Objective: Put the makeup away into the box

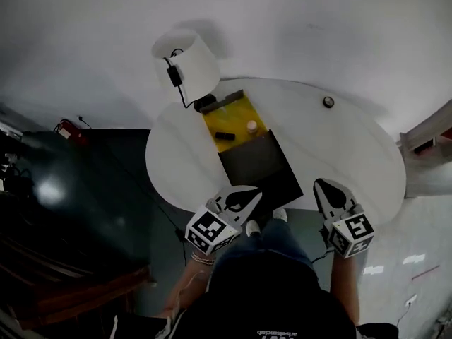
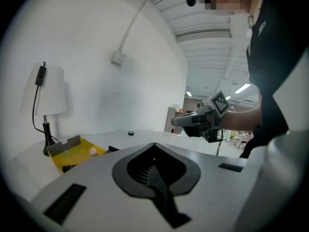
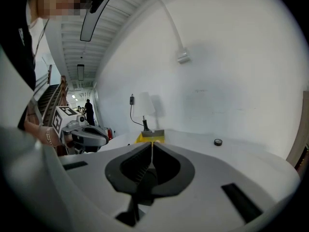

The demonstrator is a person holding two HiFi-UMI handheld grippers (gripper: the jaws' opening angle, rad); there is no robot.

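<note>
White table holds a yellow box near its far edge. At the near edge, the left gripper and right gripper hover, jaws pressed together, empty.

Yellow box, white table, white lamp

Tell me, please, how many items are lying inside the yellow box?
2: a small black item at the end of the yellow box nearer the person, and a pale round item by its right wall. Smaller ones may be hidden.
</note>
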